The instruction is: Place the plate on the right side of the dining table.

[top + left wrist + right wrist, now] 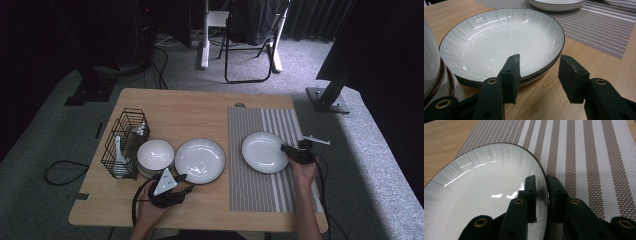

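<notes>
Glazed white, the plate point(486, 195) on the striped placemat point(584, 157) is straddled at its rim by the right gripper point(541, 195), one jaw inside and one outside, whether pressing cannot be told. If pulled away crookedly, the plate could be dragged or tipped. The left gripper point(539, 77) is held open before the stacked plates point(499, 42); its inner jaw could be knocked against their rim.

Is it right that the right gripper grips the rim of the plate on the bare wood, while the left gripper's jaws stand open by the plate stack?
Not quite: the right gripper grips the plate on the striped mat, as the high view shows. The left gripper is open by the plate stack.
</notes>
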`<state>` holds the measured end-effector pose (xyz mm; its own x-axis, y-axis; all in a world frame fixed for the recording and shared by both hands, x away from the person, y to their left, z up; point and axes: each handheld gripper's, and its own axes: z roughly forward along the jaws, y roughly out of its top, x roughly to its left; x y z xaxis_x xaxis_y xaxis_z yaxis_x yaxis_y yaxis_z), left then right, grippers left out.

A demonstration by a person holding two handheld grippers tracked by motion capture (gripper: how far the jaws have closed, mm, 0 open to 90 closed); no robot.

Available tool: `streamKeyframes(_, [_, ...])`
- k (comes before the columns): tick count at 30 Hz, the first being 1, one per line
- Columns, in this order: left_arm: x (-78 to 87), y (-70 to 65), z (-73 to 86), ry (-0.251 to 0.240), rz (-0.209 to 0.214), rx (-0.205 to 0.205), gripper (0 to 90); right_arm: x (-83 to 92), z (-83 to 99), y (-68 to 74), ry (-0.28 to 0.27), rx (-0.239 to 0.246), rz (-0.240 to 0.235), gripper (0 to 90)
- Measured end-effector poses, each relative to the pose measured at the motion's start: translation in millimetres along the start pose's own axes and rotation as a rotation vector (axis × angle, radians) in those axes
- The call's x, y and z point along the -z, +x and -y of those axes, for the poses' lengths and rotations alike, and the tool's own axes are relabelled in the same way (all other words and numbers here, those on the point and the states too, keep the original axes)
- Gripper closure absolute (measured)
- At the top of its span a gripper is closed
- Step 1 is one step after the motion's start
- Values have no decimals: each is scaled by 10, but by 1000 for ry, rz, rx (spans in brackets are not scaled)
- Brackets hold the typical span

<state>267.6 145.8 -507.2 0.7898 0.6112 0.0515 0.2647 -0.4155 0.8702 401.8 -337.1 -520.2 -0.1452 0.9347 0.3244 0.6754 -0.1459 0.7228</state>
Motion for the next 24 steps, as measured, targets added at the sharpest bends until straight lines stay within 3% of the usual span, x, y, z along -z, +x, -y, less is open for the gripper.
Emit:
streamKeyframes(10, [0, -5, 0, -4, -6, 2, 514, 31, 7, 29, 0, 35, 26, 678])
streamKeyframes(24, [38, -10, 14, -3, 0, 16, 508, 233, -78, 143, -44, 109, 58, 605])
